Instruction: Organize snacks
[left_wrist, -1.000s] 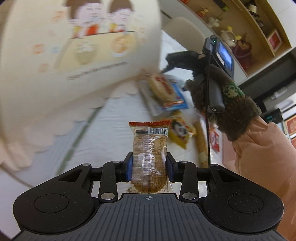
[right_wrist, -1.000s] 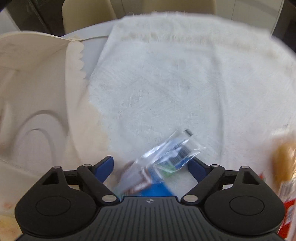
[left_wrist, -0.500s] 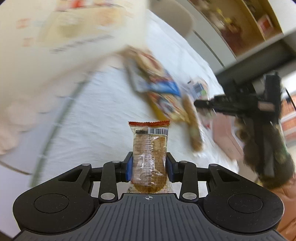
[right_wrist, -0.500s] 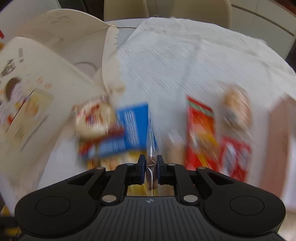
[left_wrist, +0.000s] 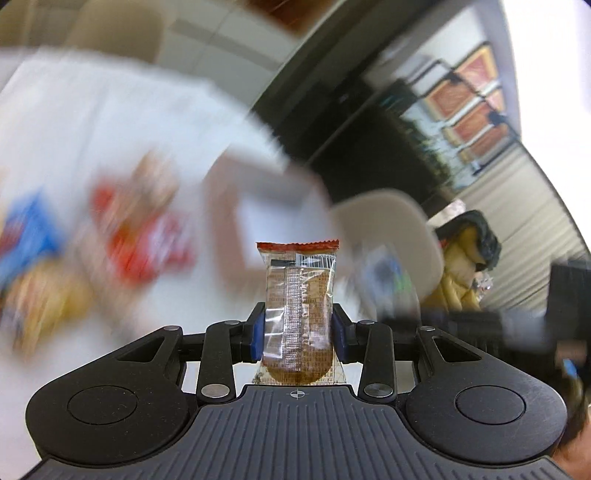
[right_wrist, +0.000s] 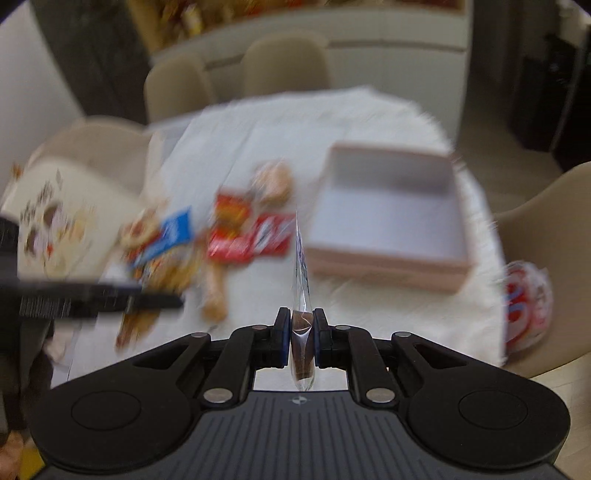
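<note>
No legible text, only blur.

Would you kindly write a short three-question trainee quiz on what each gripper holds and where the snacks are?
1. True or false: the left gripper is shut on a biscuit packet.
2. The right gripper grips its clear packet: A flat-on, B edge-on?
3. Fill in: the pink box lies to the ___ of the snack pile in the right wrist view.

Key: 1 true; 2 B; 3 right.
</note>
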